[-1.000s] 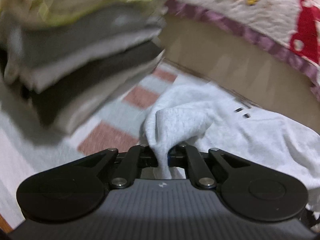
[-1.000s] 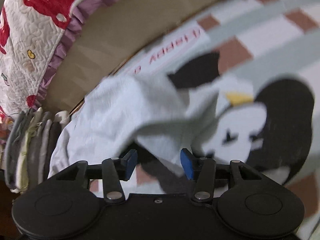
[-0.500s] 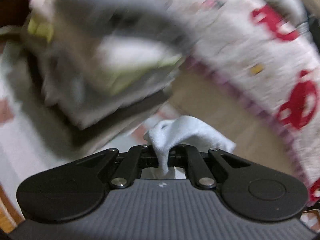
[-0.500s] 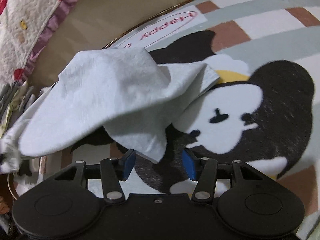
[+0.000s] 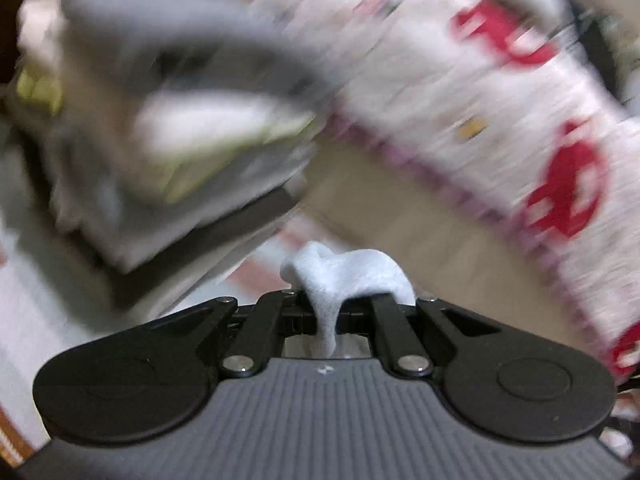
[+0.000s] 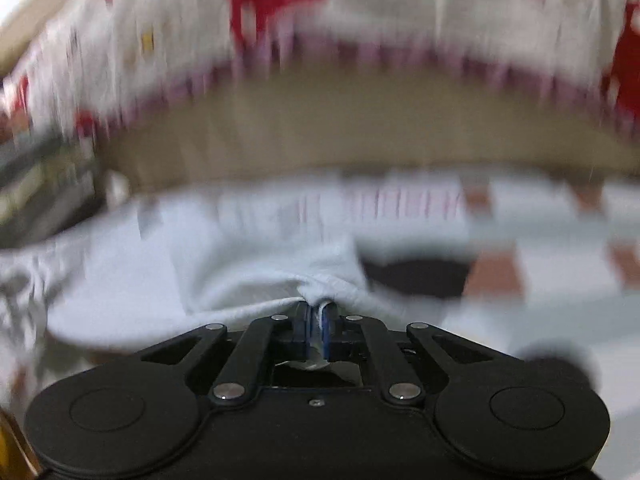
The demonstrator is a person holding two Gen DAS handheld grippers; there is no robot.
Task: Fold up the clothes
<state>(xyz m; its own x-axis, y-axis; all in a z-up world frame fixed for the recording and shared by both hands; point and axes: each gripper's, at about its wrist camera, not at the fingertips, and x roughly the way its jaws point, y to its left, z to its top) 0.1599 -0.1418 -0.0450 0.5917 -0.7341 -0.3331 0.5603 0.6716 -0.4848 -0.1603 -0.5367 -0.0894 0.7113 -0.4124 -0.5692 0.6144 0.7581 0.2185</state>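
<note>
A white cloth [image 5: 348, 276] bunches over my left gripper [image 5: 326, 312], which is shut on a fold of it; a strip of the fabric hangs down between the fingers. In the right wrist view the same white cloth [image 6: 168, 272] stretches off to the left above the patterned mat. My right gripper [image 6: 318, 320] is shut on its edge, the blue pads [image 6: 329, 322] pinching a thin seam of it. Both views are blurred by motion.
A stack of folded clothes [image 5: 160, 140] in grey, white and yellow-green fills the left of the left wrist view. A quilted bedspread [image 6: 360, 20] with red prints and a purple frill hangs over a tan bed base [image 6: 340, 128]. The chequered mat [image 6: 520, 240] lies beneath.
My right gripper, open under a hanging corner of the cloth before, has shut on its edge and tipped up toward the bed. My left gripper has risen, still gripping its fold.
</note>
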